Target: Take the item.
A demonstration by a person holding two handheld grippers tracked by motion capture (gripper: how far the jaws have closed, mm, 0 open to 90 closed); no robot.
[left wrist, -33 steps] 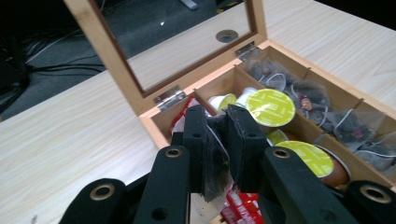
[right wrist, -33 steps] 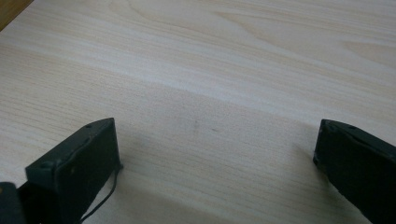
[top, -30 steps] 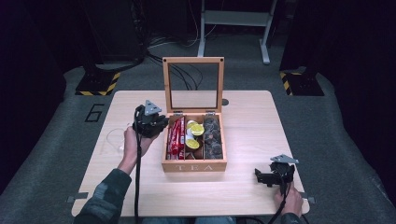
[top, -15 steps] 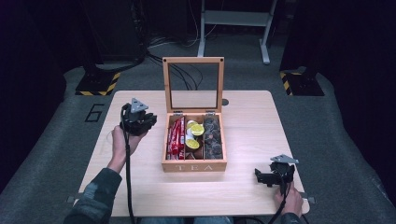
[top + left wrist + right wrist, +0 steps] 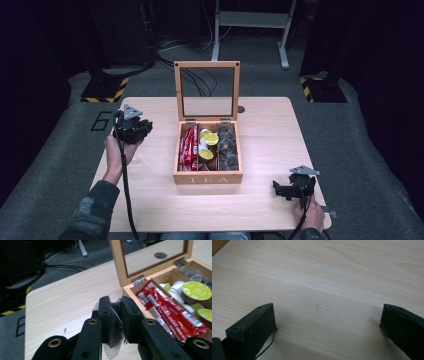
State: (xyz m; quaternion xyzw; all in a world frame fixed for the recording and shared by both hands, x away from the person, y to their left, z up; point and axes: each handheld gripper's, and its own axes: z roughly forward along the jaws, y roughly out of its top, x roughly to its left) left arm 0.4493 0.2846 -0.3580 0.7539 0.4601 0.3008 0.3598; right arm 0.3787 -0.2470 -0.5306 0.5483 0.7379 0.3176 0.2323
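Note:
A wooden tea box (image 5: 207, 176) stands open at the table's middle, its glass lid upright. Its three compartments hold red sachets (image 5: 188, 146), green-topped capsules (image 5: 209, 145) and dark clear-wrapped packets (image 5: 228, 147). My left gripper (image 5: 134, 129) is held over the table's left part, away from the box, shut on a clear sachet of dark tea (image 5: 113, 330) that hangs between its jaws. In the left gripper view the box's red sachets (image 5: 167, 312) and capsules (image 5: 196, 290) lie to the right. My right gripper (image 5: 290, 190) rests low at the front right of the table, jaws wide apart over bare wood (image 5: 324, 302).
The table (image 5: 280, 130) is light wood with a round cable hole (image 5: 241, 109) behind the box. Cables and a white stand's legs (image 5: 250, 30) lie on the dark floor beyond. Black-and-yellow striped bases (image 5: 102, 92) sit at both far corners.
My left gripper has moved left and back, away from the box, carrying the sachet. The right gripper has stayed put.

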